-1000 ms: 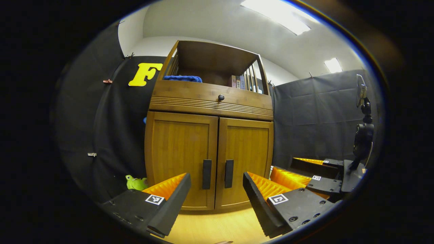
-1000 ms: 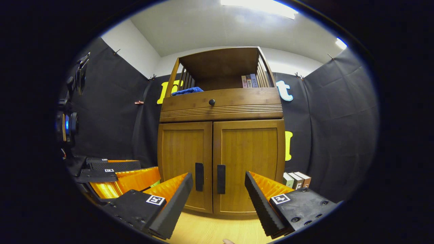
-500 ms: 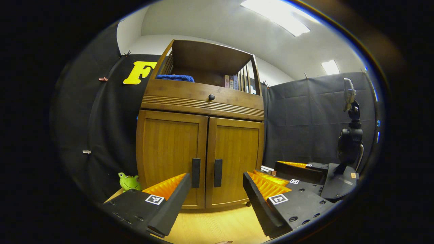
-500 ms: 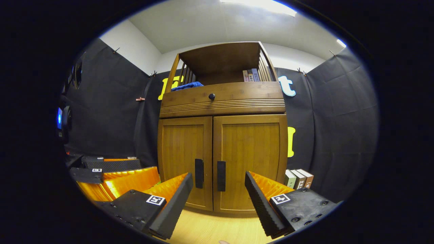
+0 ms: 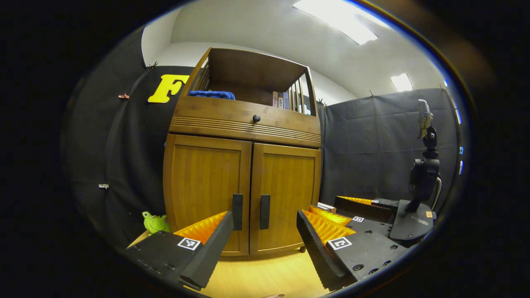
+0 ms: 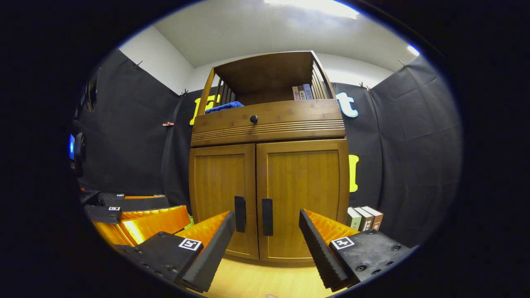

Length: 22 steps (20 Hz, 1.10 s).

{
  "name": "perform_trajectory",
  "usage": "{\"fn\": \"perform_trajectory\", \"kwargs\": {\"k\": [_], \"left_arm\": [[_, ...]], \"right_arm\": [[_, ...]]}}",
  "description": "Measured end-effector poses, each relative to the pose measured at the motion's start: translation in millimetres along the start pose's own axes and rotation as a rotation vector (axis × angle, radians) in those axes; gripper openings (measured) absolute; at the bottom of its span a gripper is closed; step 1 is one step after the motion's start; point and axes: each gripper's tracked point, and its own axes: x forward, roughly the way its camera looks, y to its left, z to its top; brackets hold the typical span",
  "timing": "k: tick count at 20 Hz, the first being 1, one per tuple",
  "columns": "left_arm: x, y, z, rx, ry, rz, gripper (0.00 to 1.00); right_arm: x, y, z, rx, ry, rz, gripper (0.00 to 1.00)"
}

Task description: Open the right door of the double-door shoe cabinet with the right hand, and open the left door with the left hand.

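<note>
Cabinet (image 6: 267,198): frame centre, both doors closed. Rigid wood, hinged; likely light swing. Grip points: right handle (image 6: 267,217), left handle (image 5: 237,212). Right claw (image 6: 267,248), left claw (image 5: 265,248): apart, empty.

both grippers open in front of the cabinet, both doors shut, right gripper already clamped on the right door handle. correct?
Not quite. The right gripper is open and short of the cabinet, not clamped: in the right gripper view the right door handle sits untouched in the gap between its fingers. The rest holds: left gripper open, both doors shut.
</note>
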Motion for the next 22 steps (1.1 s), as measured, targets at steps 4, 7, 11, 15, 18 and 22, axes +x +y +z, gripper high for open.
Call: {"fn": "perform_trajectory", "kwargs": {"k": [4, 7, 11, 15, 18, 22], "left_arm": [[10.9, 0.5, -5.0, -0.003, 0.01, 0.011, 0.95], [14.8, 2.2, -2.6, 0.01, -0.011, 0.027, 0.96], [17.4, 4.3, -1.8, 0.006, -0.018, 0.009, 0.95], [13.5, 22.2, -1.2, 0.008, -0.017, 0.022, 0.95], [9.9, 32.5, -1.1, 0.013, -0.016, 0.025, 0.95], [10.3, 47.4, -2.2, 0.013, -0.018, 0.031, 0.95]], "right_arm": [[6.4, -8.9, -6.7, 0.0, 0.015, 0.002, 0.99], [12.2, -16.7, -11.9, 0.009, 0.021, -0.007, 0.98], [26.8, -21.3, -15.6, 0.012, 0.019, -0.03, 0.97], [51.2, -9.3, -22.8, 0.0, 0.022, -0.025, 0.98], [70.7, 0.1, -31.7, 0.002, 0.026, -0.016, 0.98], [99.8, 11.2, -49.4, 0.017, 0.046, -0.012, 0.98]]}}
